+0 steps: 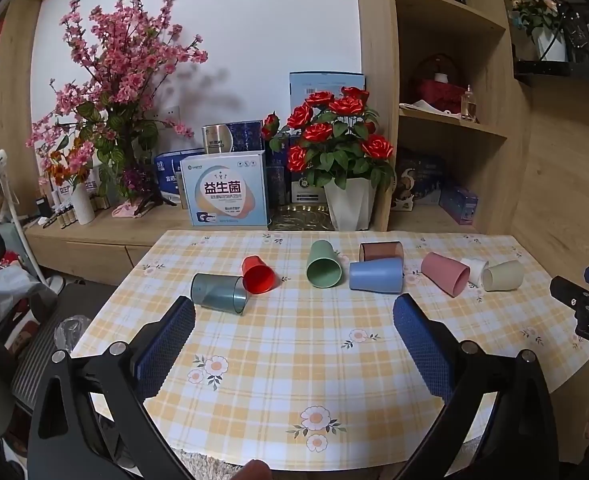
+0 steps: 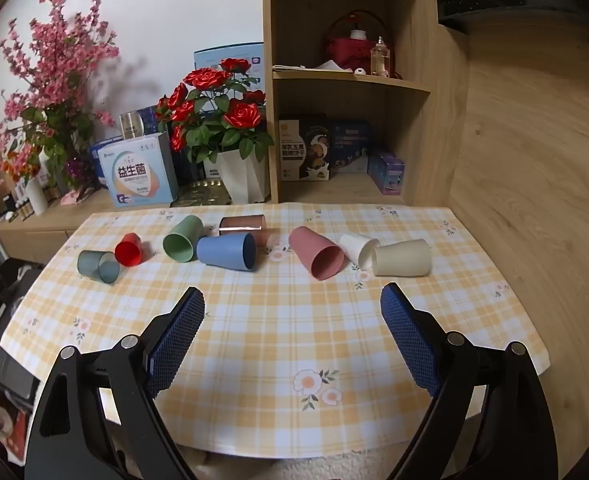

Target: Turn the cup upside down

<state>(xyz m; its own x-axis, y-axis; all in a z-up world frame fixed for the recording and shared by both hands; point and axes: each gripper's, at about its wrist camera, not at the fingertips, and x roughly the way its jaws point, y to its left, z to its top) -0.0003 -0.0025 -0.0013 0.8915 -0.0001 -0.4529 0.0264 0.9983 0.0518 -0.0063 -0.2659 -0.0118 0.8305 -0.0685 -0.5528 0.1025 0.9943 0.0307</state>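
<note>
Both cameras sit above the near edge of the surface [image 1: 278,368], looking forward and slightly down along their own fingers [image 1: 170,344] toward the far wall. The left wrist view stands further left; the right wrist view stands further right, nearer the shelf [image 2: 350,76]. Both share the checked surface, the row of cups [image 2: 226,252] and the rose pot [image 1: 350,204]

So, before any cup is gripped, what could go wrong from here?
1. The cups lie on their sides, so a nudged one may roll; the teal cup lies near the table edge.
2. The blue cup touches the brown cup, and the white cup sits between the pink cup and beige cup. The open left gripper or right gripper may knock a neighbour.
</note>
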